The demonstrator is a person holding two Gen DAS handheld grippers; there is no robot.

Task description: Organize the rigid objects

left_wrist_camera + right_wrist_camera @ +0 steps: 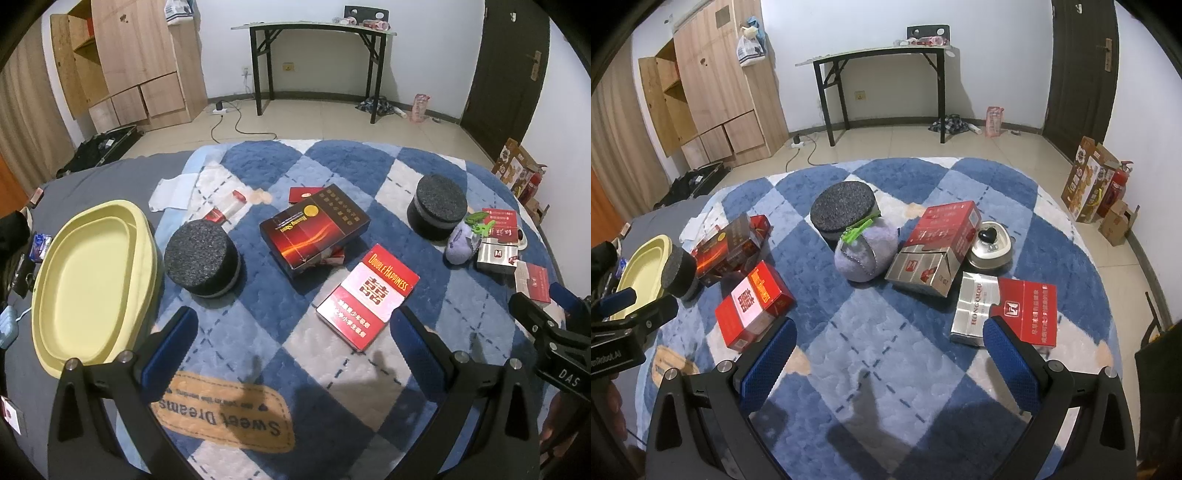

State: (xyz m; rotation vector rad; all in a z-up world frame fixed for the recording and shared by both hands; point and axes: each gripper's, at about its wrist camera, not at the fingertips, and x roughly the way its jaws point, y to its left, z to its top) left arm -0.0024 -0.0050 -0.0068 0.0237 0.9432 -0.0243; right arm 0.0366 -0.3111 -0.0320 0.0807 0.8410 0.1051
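On a bed covered by a blue and white diamond-quilted blanket (332, 158), the leftmost item is a pale yellow oval tray (92, 280), lying flat at the blanket's left edge with nothing in it; small items beyond it at the frame edge are too cut off to identify. Just right of it stands a black foam cylinder (201, 264). Behind that, a small clear and red item is too blurred to name. At the centre a dark red Huang Shan carton (314, 230) sits tilted on smaller red boxes that it mostly hides. Nearer the camera lies the red Double Happiness carton (367, 295), flat, label up. Farther right a second foam cylinder (844, 212) stands behind a lilac plush ball (866, 254) with a green clip on top. Then come an opened red and silver carton (936, 251), a round metal dish (991, 251) partly hidden behind it, and a silver Hong Qi Qu carton (975, 310) with a red box overlapping it.

The left tongs (295, 350) are spread wide, gripping nothing, above the blanket. The right tongs (890, 360) likewise gape, unloaded.
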